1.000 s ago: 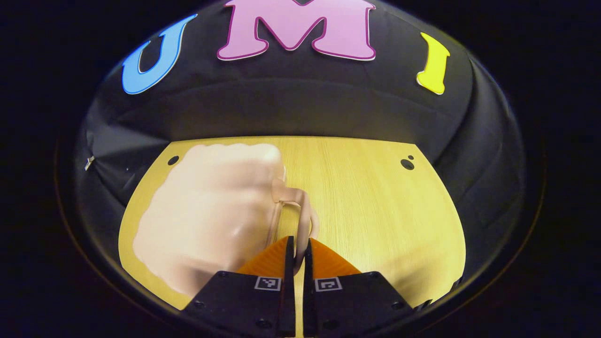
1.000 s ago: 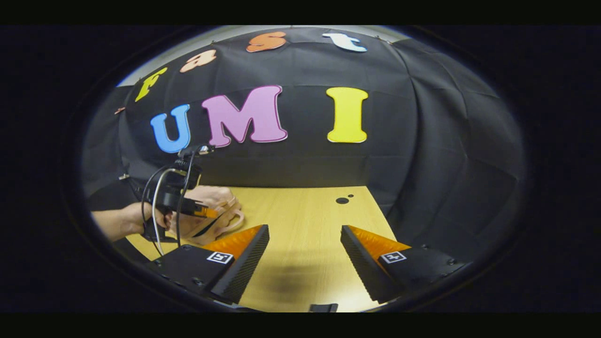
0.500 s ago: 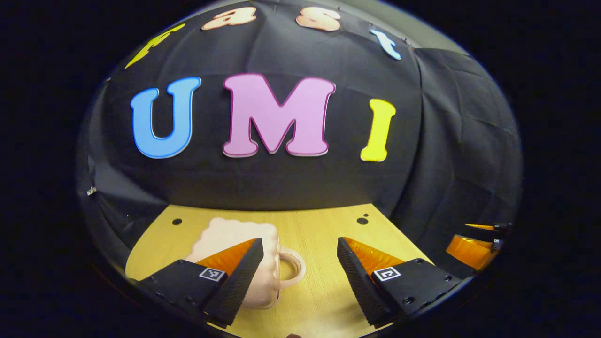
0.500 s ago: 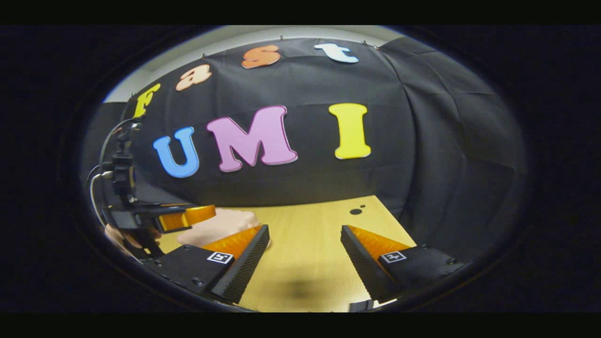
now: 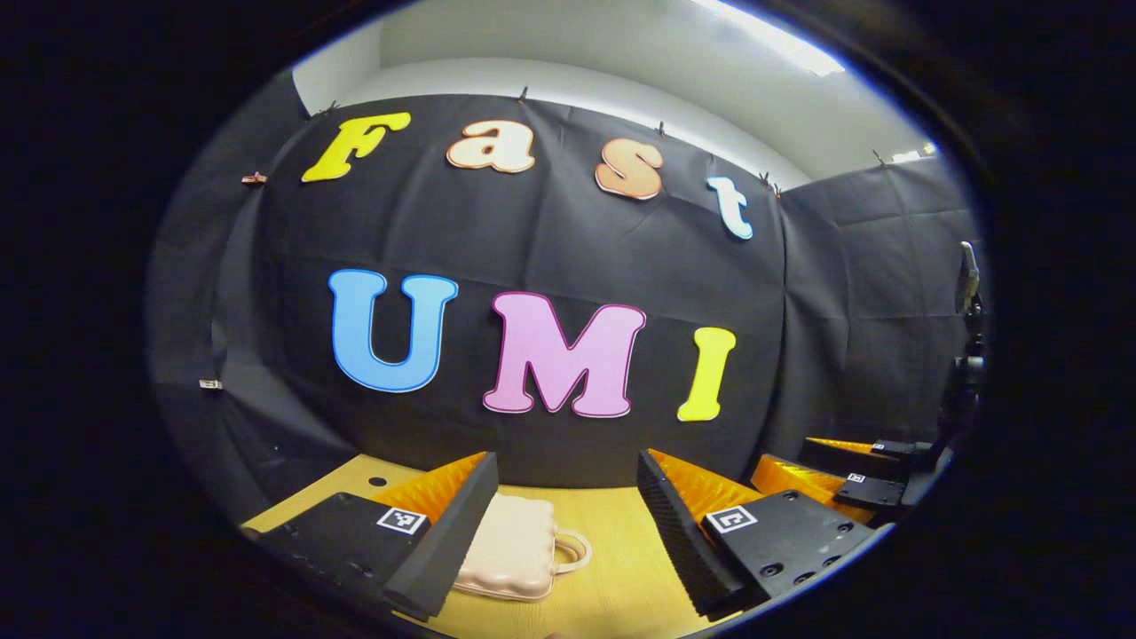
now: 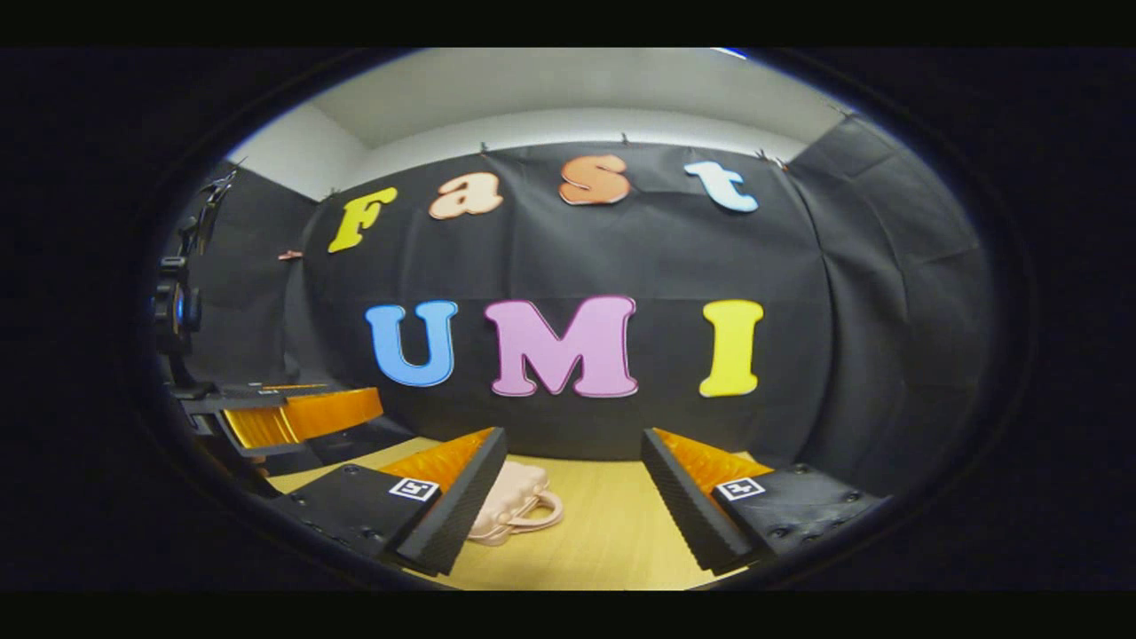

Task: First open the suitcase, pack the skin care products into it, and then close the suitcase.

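A small pale pink suitcase [image 5: 515, 548] with a loop handle lies flat and closed on the wooden table [image 5: 612, 586]. In the left gripper view it sits below and ahead of my left gripper [image 5: 565, 524], partly behind the left finger. My left gripper is open and holds nothing. In the right gripper view the suitcase [image 6: 513, 510] lies left of centre, its handle towards the right. My right gripper [image 6: 572, 497] is open and empty, raised above the table. Each view shows the other gripper at its edge: the right gripper [image 5: 843, 475] and the left gripper [image 6: 284, 417].
The wooden table [image 6: 612, 532] ends at the black cloth wall close behind the suitcase. A small dark hole [image 5: 376, 481] marks the table's far left part.
My left gripper let go of the suitcase handle, opened, and pulled back and up. Both views tilted upward, so the suitcase now looks smaller and lower.
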`<action>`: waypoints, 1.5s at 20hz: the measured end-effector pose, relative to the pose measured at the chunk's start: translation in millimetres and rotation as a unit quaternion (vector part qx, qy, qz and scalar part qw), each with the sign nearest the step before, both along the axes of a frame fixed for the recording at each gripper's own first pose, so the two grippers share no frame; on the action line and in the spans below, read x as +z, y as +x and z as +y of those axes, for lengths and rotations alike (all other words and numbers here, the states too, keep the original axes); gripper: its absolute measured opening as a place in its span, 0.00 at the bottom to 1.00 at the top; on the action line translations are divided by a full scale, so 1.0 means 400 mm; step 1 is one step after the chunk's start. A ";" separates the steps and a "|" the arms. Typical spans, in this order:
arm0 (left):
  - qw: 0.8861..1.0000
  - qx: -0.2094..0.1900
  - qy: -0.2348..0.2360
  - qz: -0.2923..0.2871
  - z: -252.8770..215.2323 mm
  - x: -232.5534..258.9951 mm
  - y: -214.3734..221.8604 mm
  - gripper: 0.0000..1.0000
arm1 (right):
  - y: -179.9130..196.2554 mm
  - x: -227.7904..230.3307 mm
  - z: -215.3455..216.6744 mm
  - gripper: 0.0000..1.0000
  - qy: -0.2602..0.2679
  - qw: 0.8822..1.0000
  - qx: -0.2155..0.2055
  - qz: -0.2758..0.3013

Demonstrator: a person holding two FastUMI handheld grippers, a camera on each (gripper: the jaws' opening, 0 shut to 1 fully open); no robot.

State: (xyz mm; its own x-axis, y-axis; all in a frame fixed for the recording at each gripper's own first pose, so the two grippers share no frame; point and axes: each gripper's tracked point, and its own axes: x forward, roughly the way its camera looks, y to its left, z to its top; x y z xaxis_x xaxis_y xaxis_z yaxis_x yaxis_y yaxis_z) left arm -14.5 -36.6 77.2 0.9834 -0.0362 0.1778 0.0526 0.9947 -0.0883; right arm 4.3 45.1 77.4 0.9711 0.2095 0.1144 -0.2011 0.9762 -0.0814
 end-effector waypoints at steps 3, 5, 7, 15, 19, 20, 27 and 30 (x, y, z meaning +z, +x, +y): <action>0.999 0.007 0.023 0.022 0.032 -0.086 -0.032 0.96 | -0.034 -0.053 0.039 1.00 -0.037 0.999 0.031 0.016; 0.999 0.005 0.040 0.030 0.033 -0.094 -0.038 0.96 | -0.033 -0.066 0.048 0.97 -0.045 0.998 0.029 0.026; 0.999 -0.001 0.046 0.019 0.026 -0.076 -0.036 0.96 | -0.026 -0.058 0.050 0.96 -0.039 0.999 0.021 0.025; 1.000 0.016 0.011 0.004 0.117 -0.052 -0.024 0.96 | -0.009 -0.066 0.037 0.97 -0.036 0.999 0.000 0.036; 0.999 0.032 0.016 0.012 0.161 -0.053 -0.023 0.96 | 0.002 -0.072 0.045 0.96 -0.032 0.999 -0.002 0.043; 0.999 0.035 0.015 0.013 0.168 -0.055 -0.025 0.96 | 0.003 -0.078 0.054 0.96 -0.032 0.998 0.001 0.046; 0.997 0.028 0.028 0.065 0.164 -0.147 -0.028 0.96 | 0.019 -0.115 0.085 0.96 -0.037 0.997 0.013 0.067; 0.996 0.028 0.045 0.067 0.159 -0.146 -0.018 0.96 | 0.018 -0.141 0.093 0.97 -0.034 0.995 0.021 0.087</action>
